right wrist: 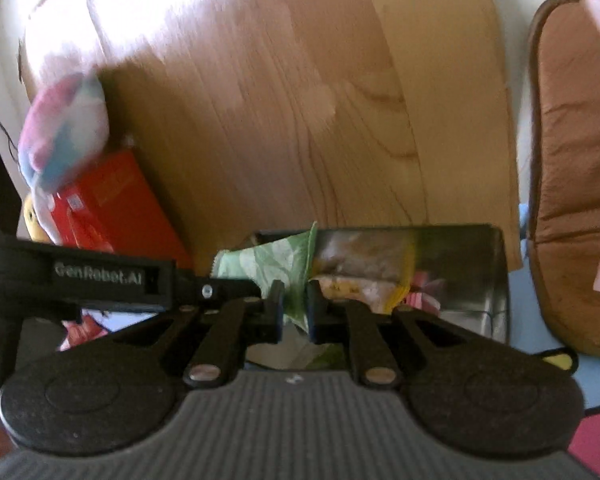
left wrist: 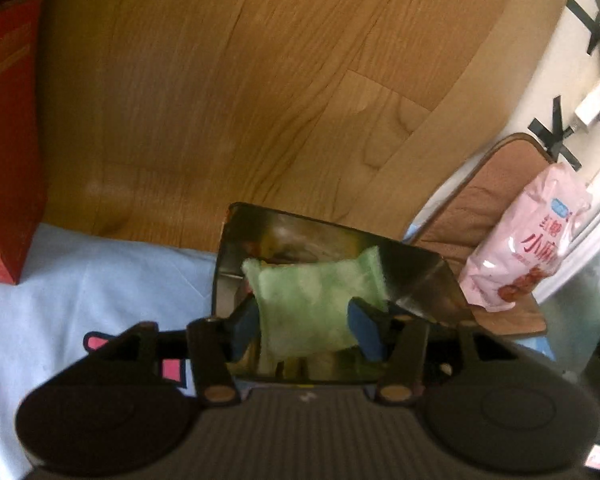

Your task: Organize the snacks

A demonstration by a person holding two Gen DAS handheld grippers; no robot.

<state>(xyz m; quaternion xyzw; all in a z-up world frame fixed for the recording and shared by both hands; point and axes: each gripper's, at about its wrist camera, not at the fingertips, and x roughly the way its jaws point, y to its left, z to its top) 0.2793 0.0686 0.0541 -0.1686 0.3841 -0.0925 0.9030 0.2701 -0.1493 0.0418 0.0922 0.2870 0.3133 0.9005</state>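
A light green snack packet (left wrist: 316,304) hangs between the blue pads of my left gripper (left wrist: 306,328), which is shut on it above a shiny metal tray (left wrist: 416,276). In the right wrist view my right gripper (right wrist: 294,312) is shut on a green leaf-printed snack packet (right wrist: 278,264) over the metal tray (right wrist: 480,280), which holds a yellow packet (right wrist: 364,284) and a pink one (right wrist: 422,298). The other gripper's black arm (right wrist: 100,276) reaches in from the left.
A wooden headboard (left wrist: 240,100) stands behind the tray. A red box (left wrist: 4,140) sits at the left and also shows in the right wrist view (right wrist: 116,204). A pink snack bag (left wrist: 528,240) leans on a brown cushion (left wrist: 496,196) at the right. Light blue bedding (left wrist: 80,280) lies below.
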